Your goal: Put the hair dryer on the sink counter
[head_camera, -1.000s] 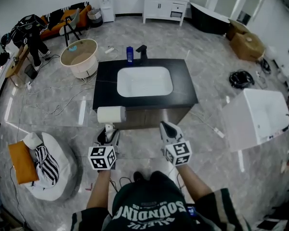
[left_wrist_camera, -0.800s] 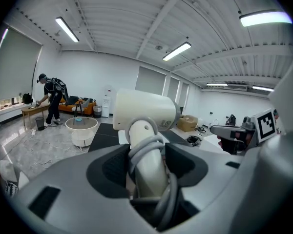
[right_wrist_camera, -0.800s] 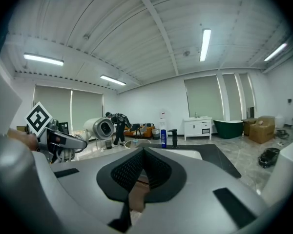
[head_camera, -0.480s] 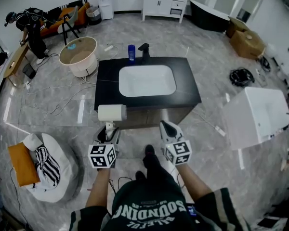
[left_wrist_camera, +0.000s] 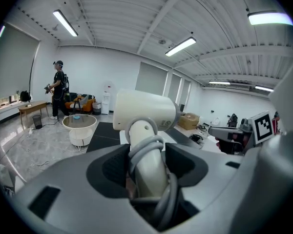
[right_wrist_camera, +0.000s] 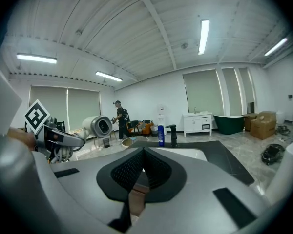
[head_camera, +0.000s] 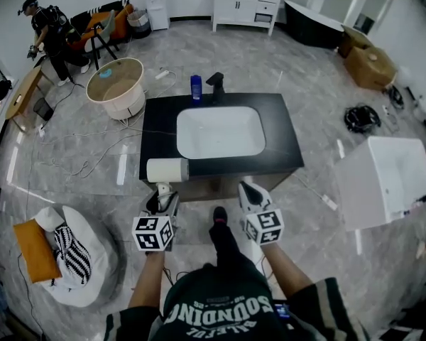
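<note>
Hair dryer (left_wrist_camera: 144, 113): held in the left gripper (left_wrist_camera: 146, 172), off the surface, not yet set down.

- Grip: the fingers stand wide and press on either side of the handle, with the grey cord looped round the handle between them.
- Long axis: the handle runs straight out from the fingers, along their own line. The barrel sits crosswise at the handle's far end, its mouth to the right of the fingers.
- Look: cream-white, smooth, with a fat round barrel and a thick handle. The grey cord is bundled in coils low on the handle.
- Right gripper (right_wrist_camera: 141, 160): level with the left one and off to its right, fingers together with nothing between them. It is the farther of the two from the dryer.
- Just beyond the fingers: in the head view the hair dryer (head_camera: 167, 170) lies over the near left corner of the black surface (head_camera: 156, 119). Its height above that corner cannot be told.
- Farther ahead and right: the white basin (head_camera: 220, 131) is sunk in the middle of the surface, leaving a bare black strip along the left side, in line with the left fingers.
- Farthest: a blue bottle (head_camera: 196, 87) and a black tap (head_camera: 216, 85) stand at the back edge.
- Judgement: the coming move is a short carry forward and down onto that bare left strip.
</note>
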Demonstrator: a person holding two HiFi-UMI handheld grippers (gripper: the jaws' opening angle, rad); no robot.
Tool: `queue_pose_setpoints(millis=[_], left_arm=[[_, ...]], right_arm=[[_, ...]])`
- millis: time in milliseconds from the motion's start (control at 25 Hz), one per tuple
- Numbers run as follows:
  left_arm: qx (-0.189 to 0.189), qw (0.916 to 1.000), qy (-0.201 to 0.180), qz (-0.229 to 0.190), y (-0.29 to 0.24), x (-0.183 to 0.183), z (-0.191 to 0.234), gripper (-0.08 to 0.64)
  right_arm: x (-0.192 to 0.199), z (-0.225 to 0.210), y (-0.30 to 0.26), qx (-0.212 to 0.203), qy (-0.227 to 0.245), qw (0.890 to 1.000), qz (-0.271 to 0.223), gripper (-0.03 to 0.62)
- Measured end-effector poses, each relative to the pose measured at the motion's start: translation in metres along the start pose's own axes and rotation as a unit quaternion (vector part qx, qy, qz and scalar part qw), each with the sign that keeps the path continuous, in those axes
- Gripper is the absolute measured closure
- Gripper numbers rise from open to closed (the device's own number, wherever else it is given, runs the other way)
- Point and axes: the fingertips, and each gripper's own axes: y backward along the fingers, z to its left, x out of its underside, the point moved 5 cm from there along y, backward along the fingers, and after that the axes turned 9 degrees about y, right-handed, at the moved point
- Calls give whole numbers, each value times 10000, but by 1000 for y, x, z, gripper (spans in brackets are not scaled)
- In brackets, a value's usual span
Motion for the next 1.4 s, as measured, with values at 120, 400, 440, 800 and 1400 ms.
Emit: queue_pose_setpoints(millis=[120,400,440,800,1400], left_arm=[[-63,10000,0,30,-24,-16,9,334],[-300,9994,184,-30,-90,-70,37,334],[-332,9992,221,-32,-99,-77,41,334],[-586,9972,468,26,-182,-133,61,334],[-762,9954,576,51,-244,-171,82,334]], right_arm=[[-5,-11,-34,-105,-18,9999,42,594],[-40,-45,-126,-459,151,9988,-37,594],[-45,-50,-138,-509,170,9986,-25,594],[-73,-105,-238,-864,219,9960,104,594],[-83,-131,-319,-1160,303,9927,109,594]])
